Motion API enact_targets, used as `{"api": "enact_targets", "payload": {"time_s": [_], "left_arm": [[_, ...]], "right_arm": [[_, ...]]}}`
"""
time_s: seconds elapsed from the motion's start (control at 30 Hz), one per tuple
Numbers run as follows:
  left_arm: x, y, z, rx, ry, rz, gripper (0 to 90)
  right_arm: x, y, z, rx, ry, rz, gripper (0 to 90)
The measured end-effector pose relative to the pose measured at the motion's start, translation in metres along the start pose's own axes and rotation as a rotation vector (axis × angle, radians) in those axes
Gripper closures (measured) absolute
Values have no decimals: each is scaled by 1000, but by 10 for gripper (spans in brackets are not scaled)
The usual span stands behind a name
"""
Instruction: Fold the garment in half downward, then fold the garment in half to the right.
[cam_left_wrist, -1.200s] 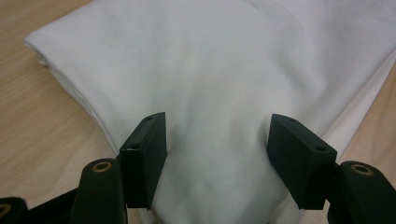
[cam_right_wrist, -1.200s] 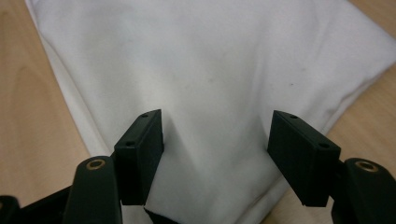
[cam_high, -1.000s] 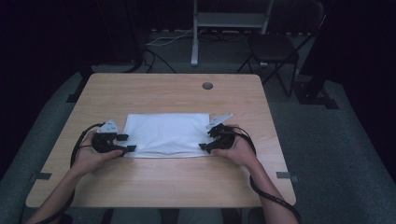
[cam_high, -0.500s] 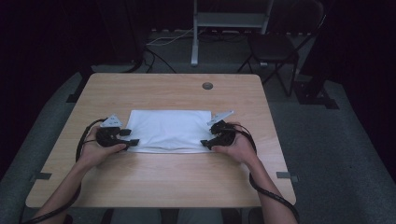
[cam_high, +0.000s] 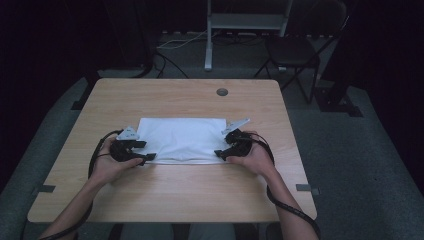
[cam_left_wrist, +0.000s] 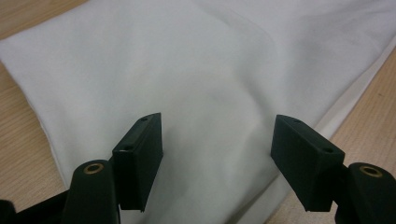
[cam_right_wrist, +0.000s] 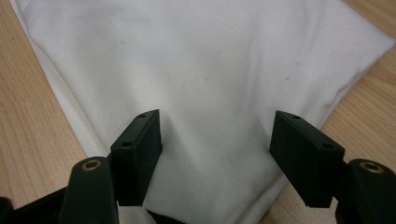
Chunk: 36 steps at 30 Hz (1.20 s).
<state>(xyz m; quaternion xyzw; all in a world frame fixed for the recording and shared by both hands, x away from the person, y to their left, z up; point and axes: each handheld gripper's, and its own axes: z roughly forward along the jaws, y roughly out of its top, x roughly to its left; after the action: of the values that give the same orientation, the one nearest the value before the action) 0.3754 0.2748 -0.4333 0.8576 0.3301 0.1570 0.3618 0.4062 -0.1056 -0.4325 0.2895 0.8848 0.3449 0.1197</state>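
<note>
A folded white cloth (cam_high: 182, 140) lies flat in the middle of the wooden table (cam_high: 200, 200). My left gripper (cam_high: 145, 150) rests at its near left corner and my right gripper (cam_high: 223, 145) at its near right corner, both pointing inward. In the left gripper view the cloth (cam_left_wrist: 187, 70) spreads under the left gripper (cam_left_wrist: 217, 140), whose jaws have just been opening; cloth lies between them, and the pads do not press on it. In the right gripper view the right gripper (cam_right_wrist: 215, 140) also stands open over the cloth (cam_right_wrist: 210, 60), unpinched.
A round cable hole (cam_high: 222, 92) sits near the table's far edge. Behind the table stand a dark chair (cam_high: 295, 50) and a metal stand (cam_high: 245, 20) on the carpet. Bare wood surrounds the cloth on all sides.
My left gripper has slid a little to the right onto the cloth's left edge. The cloth's near edge has shifted slightly away from the person. The right hand has stayed put.
</note>
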Motion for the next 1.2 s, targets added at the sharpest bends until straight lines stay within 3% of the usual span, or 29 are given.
{"api": "enact_targets", "payload": {"time_s": [0.57,0.63,0.7,0.8,0.9,1.03,1.2], "left_arm": [[1,-8,-3,-29,6,-23,336],[2,-6,-4,-24,-12,-42,307],[3,-4,-8,-54,-31,-59,306],[2,2,-12,-70,-35,-55,306],[-2,9,-10,-61,-34,-47,306],[-5,14,-5,-44,-18,-34,306],[-9,11,0,9,11,-7,307]], "right_arm": [[1,-2,-1,-3,1,2,328],[1,0,-1,9,-5,-6,304],[2,4,-1,24,0,0,241],[3,13,-4,-16,8,9,214],[7,25,-4,-57,15,19,206],[19,39,3,-68,18,-2,204],[35,46,16,-27,16,-44,205]]}}
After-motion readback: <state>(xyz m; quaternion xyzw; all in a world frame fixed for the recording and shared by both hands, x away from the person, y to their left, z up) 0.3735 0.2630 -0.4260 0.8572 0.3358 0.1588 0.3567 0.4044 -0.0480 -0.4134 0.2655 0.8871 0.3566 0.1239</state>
